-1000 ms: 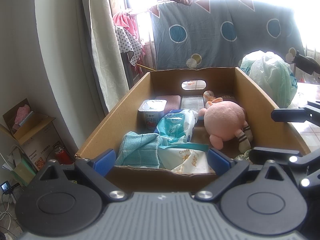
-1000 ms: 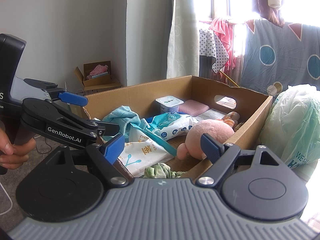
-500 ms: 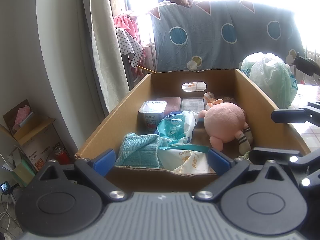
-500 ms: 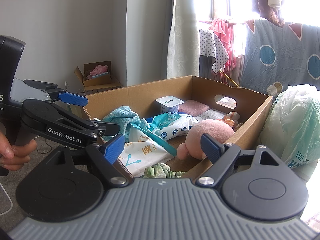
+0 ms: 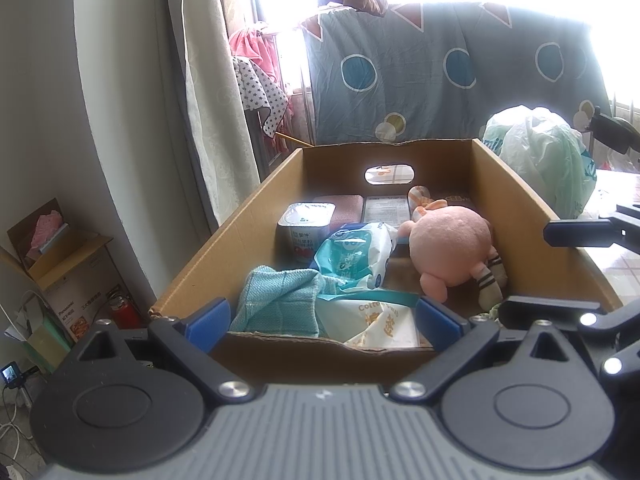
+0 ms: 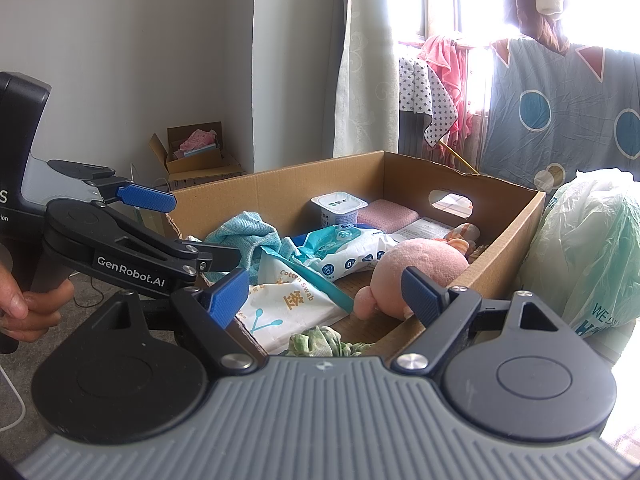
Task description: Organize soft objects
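Before the cardboard box [image 5: 256, 216], both grippers, left [image 5: 322, 322] and right [image 6: 326, 290], stay spread and empty; nothing has shifted, the pink plush toy [image 5: 452, 250] lies unmoved

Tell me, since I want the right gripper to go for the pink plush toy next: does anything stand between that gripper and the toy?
Only the cardboard box's near wall. The right gripper hangs open outside it, and the pink plush toy lies just inside against that wall, uncovered from above. Coming over the rim looks clear.
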`<state>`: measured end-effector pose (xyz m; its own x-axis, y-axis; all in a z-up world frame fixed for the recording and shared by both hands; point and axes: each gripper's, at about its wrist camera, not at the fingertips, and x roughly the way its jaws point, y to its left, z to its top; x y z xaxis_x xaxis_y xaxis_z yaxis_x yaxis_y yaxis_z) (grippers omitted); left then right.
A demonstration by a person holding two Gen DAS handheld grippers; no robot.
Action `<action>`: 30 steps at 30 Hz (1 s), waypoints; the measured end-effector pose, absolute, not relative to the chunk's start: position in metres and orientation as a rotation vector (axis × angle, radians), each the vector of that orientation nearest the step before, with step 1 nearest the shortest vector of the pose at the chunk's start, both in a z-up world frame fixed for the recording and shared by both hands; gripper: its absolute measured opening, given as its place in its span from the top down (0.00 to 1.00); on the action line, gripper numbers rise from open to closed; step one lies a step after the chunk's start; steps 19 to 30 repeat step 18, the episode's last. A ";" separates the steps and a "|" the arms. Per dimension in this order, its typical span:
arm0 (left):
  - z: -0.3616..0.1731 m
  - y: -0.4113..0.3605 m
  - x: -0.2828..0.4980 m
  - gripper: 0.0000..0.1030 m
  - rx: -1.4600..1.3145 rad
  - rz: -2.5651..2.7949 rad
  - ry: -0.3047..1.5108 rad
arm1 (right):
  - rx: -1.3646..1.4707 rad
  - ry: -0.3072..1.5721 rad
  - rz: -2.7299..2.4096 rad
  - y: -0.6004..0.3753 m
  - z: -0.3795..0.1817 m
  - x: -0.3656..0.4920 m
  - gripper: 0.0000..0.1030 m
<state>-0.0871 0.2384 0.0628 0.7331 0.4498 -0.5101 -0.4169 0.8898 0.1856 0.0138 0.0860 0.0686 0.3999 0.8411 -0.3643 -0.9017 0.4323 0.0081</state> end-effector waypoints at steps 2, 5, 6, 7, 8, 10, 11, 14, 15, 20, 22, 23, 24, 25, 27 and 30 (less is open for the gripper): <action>0.063 0.238 -0.087 0.03 0.058 0.481 0.576 | -0.202 0.337 1.112 0.086 0.069 0.014 0.19; 0.063 0.237 -0.086 0.03 0.059 0.487 0.575 | -0.202 0.337 1.112 0.086 0.069 0.014 0.19; 0.063 0.237 -0.086 0.03 0.059 0.487 0.575 | -0.202 0.337 1.112 0.086 0.069 0.014 0.19; 0.063 0.237 -0.086 0.03 0.059 0.488 0.575 | -0.202 0.337 1.112 0.086 0.069 0.014 0.19; 0.063 0.237 -0.086 0.03 0.059 0.488 0.574 | -0.202 0.337 1.112 0.086 0.069 0.014 0.19; 0.063 0.236 -0.086 0.03 0.058 0.489 0.575 | -0.202 0.337 1.112 0.086 0.069 0.014 0.19; 0.062 0.236 -0.085 0.03 0.059 0.489 0.575 | -0.202 0.337 1.112 0.086 0.069 0.014 0.19; 0.062 0.236 -0.086 0.03 0.059 0.493 0.577 | -0.201 0.338 1.112 0.086 0.069 0.014 0.19; 0.062 0.236 -0.086 0.03 0.060 0.495 0.577 | -0.202 0.338 1.112 0.086 0.069 0.014 0.19; 0.062 0.236 -0.085 0.03 0.059 0.493 0.579 | -0.202 0.338 1.112 0.086 0.069 0.014 0.19; 0.062 0.236 -0.085 0.03 0.059 0.493 0.579 | -0.202 0.338 1.112 0.086 0.069 0.014 0.19; 0.062 0.236 -0.085 0.03 0.059 0.493 0.579 | -0.202 0.338 1.112 0.086 0.069 0.014 0.19; 0.062 0.236 -0.085 0.03 0.059 0.493 0.579 | -0.202 0.338 1.112 0.086 0.069 0.014 0.19; 0.062 0.236 -0.085 0.03 0.059 0.493 0.579 | -0.202 0.338 1.112 0.086 0.069 0.014 0.19; 0.062 0.236 -0.085 0.03 0.059 0.493 0.579 | -0.202 0.338 1.112 0.086 0.069 0.014 0.19; 0.062 0.236 -0.085 0.03 0.059 0.493 0.579 | -0.202 0.338 1.112 0.086 0.069 0.014 0.19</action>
